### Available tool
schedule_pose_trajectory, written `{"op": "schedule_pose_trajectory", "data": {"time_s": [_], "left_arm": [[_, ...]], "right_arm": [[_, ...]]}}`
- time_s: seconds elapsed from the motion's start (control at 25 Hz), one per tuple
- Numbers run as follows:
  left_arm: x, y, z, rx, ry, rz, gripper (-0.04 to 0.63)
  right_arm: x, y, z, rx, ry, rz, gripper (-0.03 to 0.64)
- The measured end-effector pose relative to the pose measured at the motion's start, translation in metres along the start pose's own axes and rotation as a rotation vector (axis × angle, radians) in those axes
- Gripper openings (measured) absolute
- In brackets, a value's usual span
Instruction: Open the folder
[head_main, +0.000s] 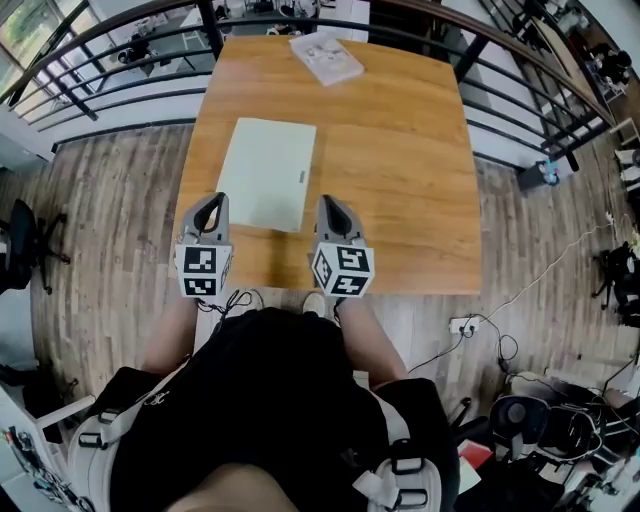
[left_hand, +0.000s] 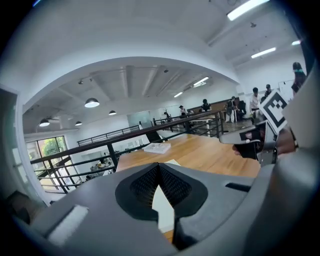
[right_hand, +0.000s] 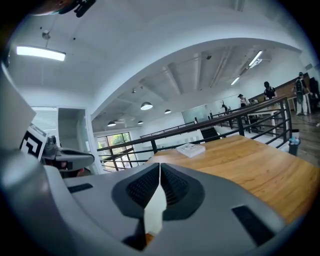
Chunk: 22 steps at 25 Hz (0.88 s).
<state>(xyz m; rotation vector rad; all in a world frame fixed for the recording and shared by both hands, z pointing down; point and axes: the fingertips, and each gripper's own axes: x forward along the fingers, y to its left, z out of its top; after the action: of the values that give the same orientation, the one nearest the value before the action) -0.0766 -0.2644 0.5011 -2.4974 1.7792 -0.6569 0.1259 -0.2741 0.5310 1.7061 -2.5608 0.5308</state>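
Observation:
A pale green folder (head_main: 267, 173) lies closed and flat on the wooden table (head_main: 400, 160), left of its middle. My left gripper (head_main: 210, 205) hovers over the folder's near left corner with its jaws shut and nothing between them. My right gripper (head_main: 331, 206) is just off the folder's near right corner, jaws also pressed together and empty. In the left gripper view the folder (left_hand: 162, 202) shows as a pale strip below the closed tips (left_hand: 159, 165). The right gripper view shows the same pale folder (right_hand: 154, 212) under its closed tips (right_hand: 159, 165).
A white booklet (head_main: 326, 57) lies at the table's far edge. A black metal railing (head_main: 120, 70) runs round the far side and both flanks of the table. Cables and a power strip (head_main: 462, 325) lie on the wooden floor to the right.

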Motion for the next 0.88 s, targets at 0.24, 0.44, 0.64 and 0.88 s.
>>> {"op": "schedule_pose_trajectory", "data": {"time_s": [0.24,0.44,0.64,0.88], "left_arm": [[0.018,-0.027,-0.016,0.144,0.005,-0.130,0.145],[0.029,-0.055,-0.050,0.270,0.111,-0.254,0.204],[0.036,-0.075,-0.096,0.399,0.259,-0.385,0.235],[0.042,-0.089,-0.136,0.600,0.342,-0.474,0.235]], "right_arm": [[0.011,-0.011,-0.030,0.098,0.078,-0.018,0.075],[0.011,-0.022,-0.065,0.188,0.159,-0.034,0.078],[0.015,-0.023,-0.107,0.325,0.240,-0.031,0.078],[0.026,-0.016,-0.156,0.476,0.331,0.001,0.087]]}}
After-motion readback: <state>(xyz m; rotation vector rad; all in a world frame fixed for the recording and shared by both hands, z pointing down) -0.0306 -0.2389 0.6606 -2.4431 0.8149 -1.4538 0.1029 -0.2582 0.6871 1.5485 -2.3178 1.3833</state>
